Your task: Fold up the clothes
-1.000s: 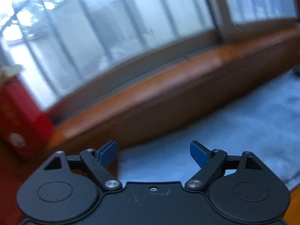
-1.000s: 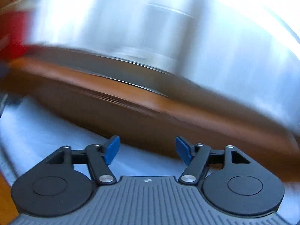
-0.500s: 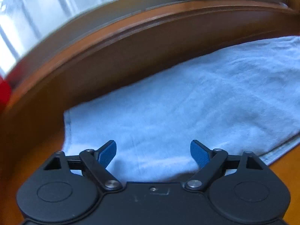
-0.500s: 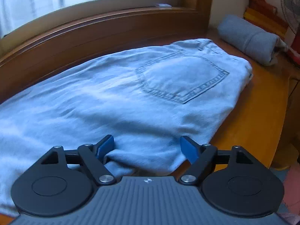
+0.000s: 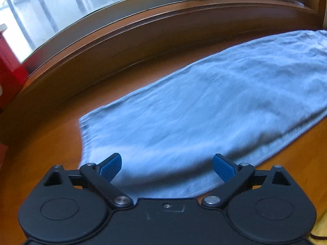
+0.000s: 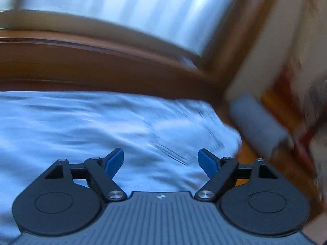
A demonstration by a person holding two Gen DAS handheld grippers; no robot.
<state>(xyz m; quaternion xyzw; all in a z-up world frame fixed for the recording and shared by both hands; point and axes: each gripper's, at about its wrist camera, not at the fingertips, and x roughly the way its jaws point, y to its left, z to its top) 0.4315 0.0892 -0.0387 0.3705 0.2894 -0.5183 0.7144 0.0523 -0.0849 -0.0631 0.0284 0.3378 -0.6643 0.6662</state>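
Along the left edge of the left wrist view a red box-like object (image 5: 9, 75) stands under the window (image 5: 81, 6), clear of the work. Beside it, the orange-brown wooden bench (image 5: 47, 143) carries the task's thing: a pair of pale blue denim jeans (image 5: 204, 112), laid flat and running lengthwise below the wooden window sill (image 5: 143, 34). The hem end lies toward the left, its stitched edge near the left gripper (image 5: 167, 166). That gripper hangs over the hem end with jaws spread wide, having just been opening further — nothing is between the blue pads and nothing is held.

Further right, the right wrist view is blurred. The right gripper (image 6: 161, 161) hovers over the seat end of the jeans (image 6: 102, 126), where pocket stitching shows as dark streaks. Its jaws have likewise just been opening and stand wide, empty, with cloth below but not pinched. Just beyond the waistband end lies a rolled grey cloth (image 6: 257, 128), near the jeans; whether it touches them cannot be told.

Handling judgement: denim is soft but fairly heavy and thick for cloth, not fragile, and unlikely to slip from rubber-like pads. It will sag between two holds and drag on the bench — so both layers should be pinched together. Sound holds appear to be the hem corner on the left and the waistband edge on the right, where seams give a firm ridge.
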